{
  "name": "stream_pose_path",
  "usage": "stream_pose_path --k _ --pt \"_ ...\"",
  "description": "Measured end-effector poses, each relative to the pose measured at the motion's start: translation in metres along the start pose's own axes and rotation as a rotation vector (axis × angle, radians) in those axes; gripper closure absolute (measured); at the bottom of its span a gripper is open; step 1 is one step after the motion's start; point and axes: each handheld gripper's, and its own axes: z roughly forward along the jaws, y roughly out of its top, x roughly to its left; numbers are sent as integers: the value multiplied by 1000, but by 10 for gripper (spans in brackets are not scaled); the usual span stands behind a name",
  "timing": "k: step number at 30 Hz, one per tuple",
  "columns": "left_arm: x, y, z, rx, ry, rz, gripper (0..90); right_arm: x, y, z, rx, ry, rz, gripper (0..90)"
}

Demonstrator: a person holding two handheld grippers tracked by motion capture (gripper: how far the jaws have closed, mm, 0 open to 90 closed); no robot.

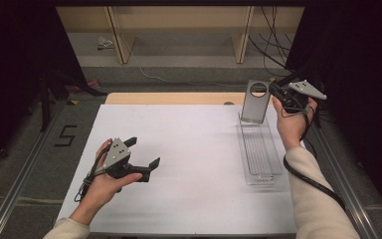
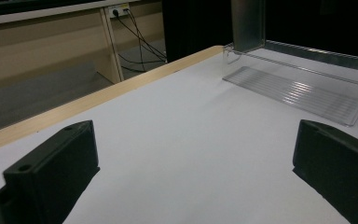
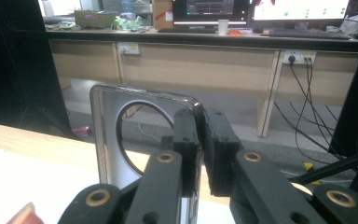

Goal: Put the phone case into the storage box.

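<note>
Left gripper [image 1: 142, 152]: hovering low over the near-left part of the white counter [image 1: 189, 164], well apart from the clear tray [image 1: 260, 149] and on its left; a hand [image 1: 102, 181] is gripping its body.
Left jaws: standing spread wide, nothing sitting between them; in the left gripper view [image 2: 191, 172] only bare counter [image 2: 191, 140] is lying in the gap.
Clear tray: lying flat on the right side of the counter, long side running near to far; in the left gripper view the tray [image 2: 298, 93] is showing a ribbed bottom and low walls.
Phone case [image 1: 256, 102]: grey, with a round camera opening near its top; hanging upright over the far end of the clear tray, its lower edge sitting about at the tray's far rim. Whether it is touching the tray I cannot tell.
Right gripper [image 1: 273, 92]: reaching in from the right of the tray's far end, held by a hand [image 1: 291, 122].
Right jaws: pinching the right edge of the phone case [image 3: 112, 140], pads pressing on both faces of it in the right gripper view [image 3: 199, 149].
Beyond the tray: wooden counter edge [image 1: 174, 98], then floor and desk legs.
</note>
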Motion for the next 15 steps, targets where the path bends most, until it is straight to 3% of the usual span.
stream_pose_path --k 15 --pt "0 0 0 -1 0 1 0 -2 -2 4 1 -5 -2 847"
